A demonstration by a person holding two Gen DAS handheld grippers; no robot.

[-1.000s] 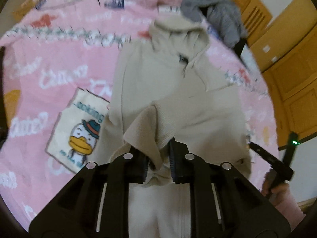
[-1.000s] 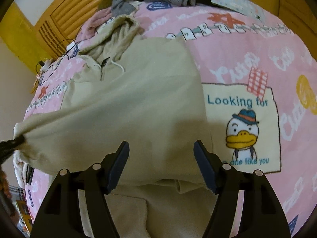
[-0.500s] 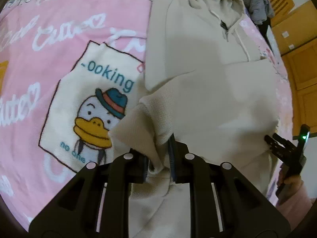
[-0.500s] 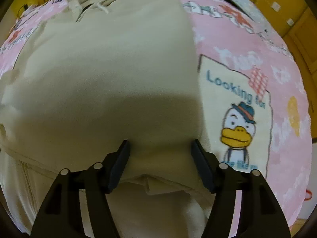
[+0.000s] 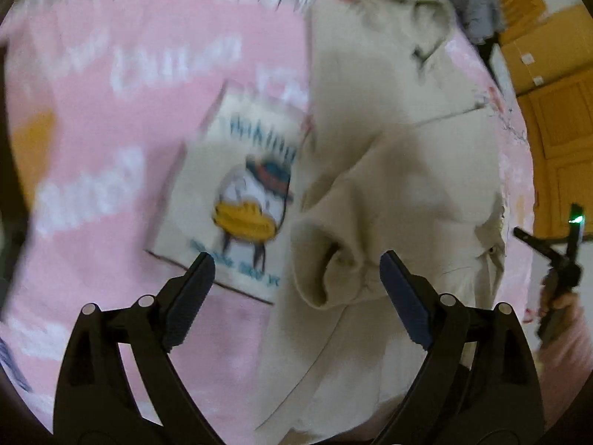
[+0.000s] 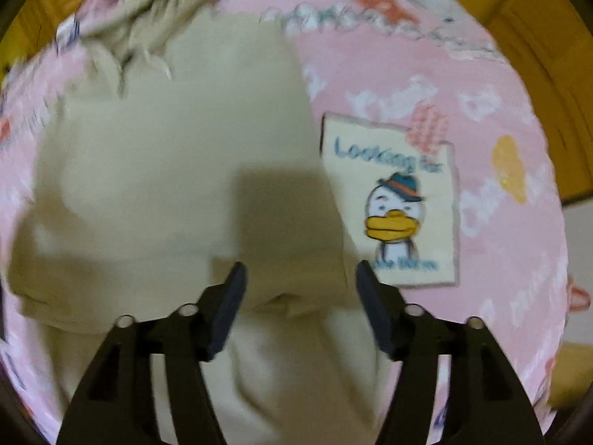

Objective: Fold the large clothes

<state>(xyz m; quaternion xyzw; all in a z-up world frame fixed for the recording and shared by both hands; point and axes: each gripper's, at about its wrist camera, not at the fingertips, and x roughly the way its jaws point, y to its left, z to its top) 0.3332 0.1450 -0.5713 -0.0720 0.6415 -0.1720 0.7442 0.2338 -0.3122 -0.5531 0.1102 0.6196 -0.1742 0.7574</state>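
Right now a beige hoodie (image 5: 407, 155) lies spread on a bed covered by a pink blanket (image 5: 111, 111) with white lettering and a cartoon duck patch (image 5: 252, 200). The hoodie sits just beside that patch, its hood (image 5: 407, 11) pointing toward the far end of the bed, where a grey garment (image 5: 470, 3) is heaped.

The left tool (image 5: 296, 274) hangs over the near part of the hoodie with its fingers spread wide and nothing between them. Just ahead of it a sleeve cuff (image 5: 318, 259) rests in a loose, rumpled curl on the body of the hoodie. The sleeve looks to be laid across the front, so one fold-in seems done, though untidily.

The right tool (image 6: 300, 285) is also spread wide and empty, poised above the hoodie (image 6: 166, 170) near its lower middle. From this side the fabric looks fairly flat, with a layer folded across the chest and the duck patch (image 6: 393, 204) off to the right. Both views are blurred, so fine creases are hard to make out.

My reading is that the job is partway: the sides appear brought in, but the hood is still out, the cuff wants smoothing, and the lengthwise fold, bottom to top, is not yet made.
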